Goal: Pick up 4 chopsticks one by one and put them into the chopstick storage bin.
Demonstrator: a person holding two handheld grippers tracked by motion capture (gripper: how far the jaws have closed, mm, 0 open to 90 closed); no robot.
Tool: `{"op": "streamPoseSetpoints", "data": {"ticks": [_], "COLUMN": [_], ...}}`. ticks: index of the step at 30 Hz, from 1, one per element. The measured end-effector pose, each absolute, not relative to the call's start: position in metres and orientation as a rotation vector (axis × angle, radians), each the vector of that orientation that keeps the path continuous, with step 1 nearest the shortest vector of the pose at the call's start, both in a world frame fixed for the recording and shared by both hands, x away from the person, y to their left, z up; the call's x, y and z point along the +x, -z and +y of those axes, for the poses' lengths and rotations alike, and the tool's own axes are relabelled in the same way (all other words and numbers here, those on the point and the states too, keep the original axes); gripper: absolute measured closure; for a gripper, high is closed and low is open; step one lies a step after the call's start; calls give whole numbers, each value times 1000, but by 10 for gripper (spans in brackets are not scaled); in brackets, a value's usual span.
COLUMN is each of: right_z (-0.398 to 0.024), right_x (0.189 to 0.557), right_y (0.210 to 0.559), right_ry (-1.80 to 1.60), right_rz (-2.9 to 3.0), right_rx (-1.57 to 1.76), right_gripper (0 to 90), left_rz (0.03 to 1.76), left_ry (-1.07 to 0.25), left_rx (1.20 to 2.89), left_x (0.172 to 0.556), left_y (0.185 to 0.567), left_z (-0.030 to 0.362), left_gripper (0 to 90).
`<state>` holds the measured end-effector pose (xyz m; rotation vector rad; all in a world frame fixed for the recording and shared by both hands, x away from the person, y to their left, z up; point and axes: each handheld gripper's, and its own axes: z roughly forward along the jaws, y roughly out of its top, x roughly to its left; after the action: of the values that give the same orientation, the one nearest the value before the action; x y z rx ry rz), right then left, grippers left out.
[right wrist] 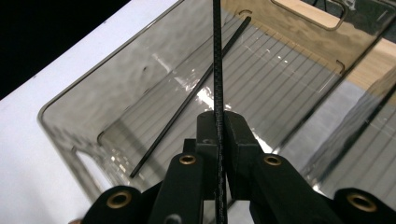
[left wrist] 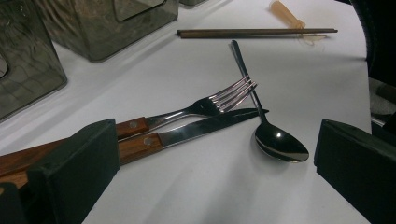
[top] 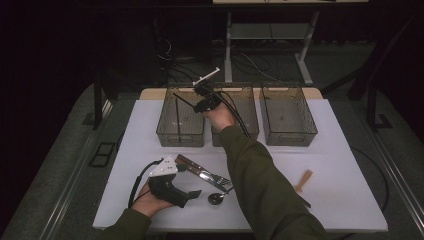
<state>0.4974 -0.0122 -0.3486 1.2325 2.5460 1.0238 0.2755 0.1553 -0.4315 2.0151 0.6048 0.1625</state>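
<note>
My right gripper (top: 202, 98) (right wrist: 219, 128) is shut on a thin black chopstick (top: 184, 100) (right wrist: 217, 56) and holds it above the left clear bin (top: 170, 135) (right wrist: 93, 102). A second black chopstick (right wrist: 191, 95) lies slanted inside that bin. Near the table's front, my left gripper (top: 192, 179) (left wrist: 210, 186) stands open just above the white surface. Past its jaws lie a wood-handled fork (left wrist: 205, 105) (top: 212, 176), a wood-handled knife (left wrist: 201, 128) and a dark spoon (left wrist: 280, 142) (top: 216, 198). The spoon's handle crosses over the fork tines and the knife tip.
Two more clear bins, middle (top: 247, 112) and right (top: 287, 117), stand in the back row. A pair of brown chopsticks (left wrist: 257, 32) and a tan piece (top: 303, 180) (left wrist: 287, 14) lie at the right. My right forearm (top: 260, 180) crosses the table's middle.
</note>
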Motion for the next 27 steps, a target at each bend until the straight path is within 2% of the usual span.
{"op": "streamPoseSetpoints", "data": {"ticks": [18,27], "right_z": [28,22], "right_x": [521,519], "right_y": [372,363], "right_ry": [-907,-957], "right_rz": [2540,2526], "right_rx": [1291,1282], "right_gripper": [842,641], "left_rz": [599,597], "left_ry": [-159,-161], "left_rx": [2016,2016], "left_x": [276,276], "left_y": [431,431], "left_z": [155,155], "left_gripper": [0,0]}}
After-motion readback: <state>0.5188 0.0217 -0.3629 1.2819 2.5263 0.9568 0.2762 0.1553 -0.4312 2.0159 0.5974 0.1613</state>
